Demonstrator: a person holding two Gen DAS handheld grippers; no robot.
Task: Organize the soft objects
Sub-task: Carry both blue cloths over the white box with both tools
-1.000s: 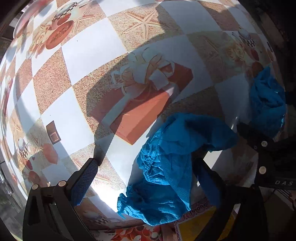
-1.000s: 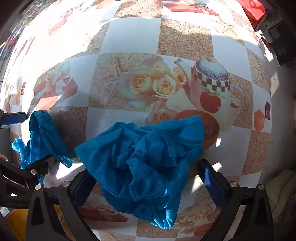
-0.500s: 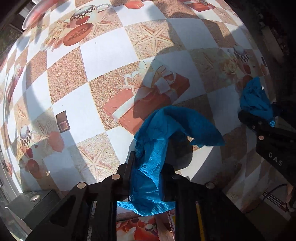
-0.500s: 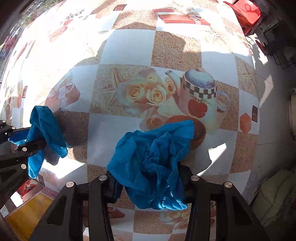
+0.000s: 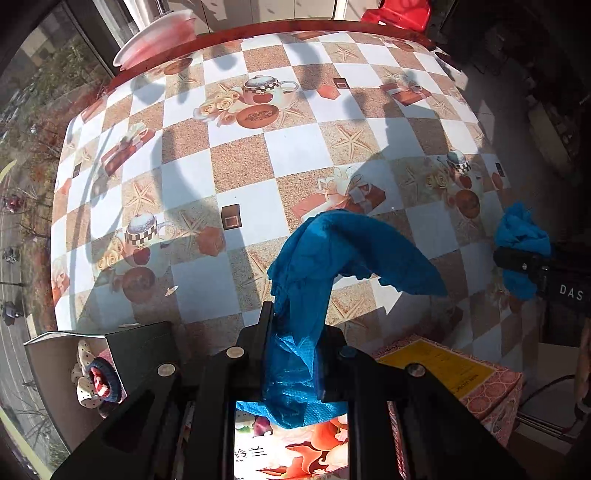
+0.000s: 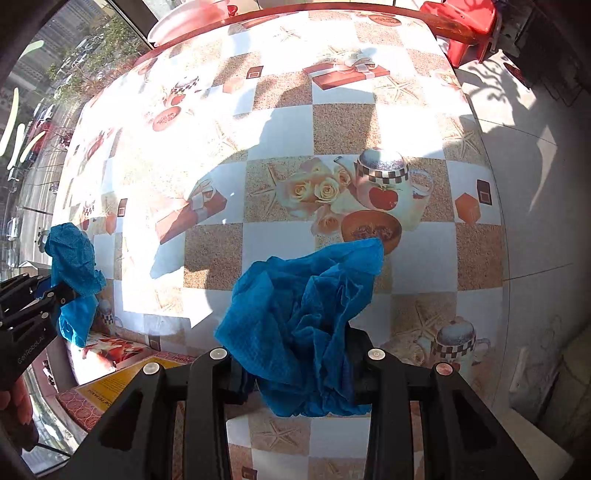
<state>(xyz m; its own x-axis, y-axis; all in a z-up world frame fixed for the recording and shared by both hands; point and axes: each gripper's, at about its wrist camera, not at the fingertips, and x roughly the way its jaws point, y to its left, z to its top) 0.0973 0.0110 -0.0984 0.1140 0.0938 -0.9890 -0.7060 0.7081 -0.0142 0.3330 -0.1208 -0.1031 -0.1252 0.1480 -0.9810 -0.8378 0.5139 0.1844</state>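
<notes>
My left gripper is shut on a crumpled blue cloth and holds it above the patterned table. My right gripper is shut on a second blue cloth, also lifted off the table. Each gripper shows in the other view: the right one with its cloth at the right edge, the left one with its cloth at the left edge.
A dark box with small soft items inside sits at the near left. A patterned cardboard box with a yellow label stands at the near right. A white plate is at the far edge. A red stool stands beyond the table.
Both grippers closed on their blue cloths and rose well above the table, pulling back so the near boxes and the far edge come into view.
</notes>
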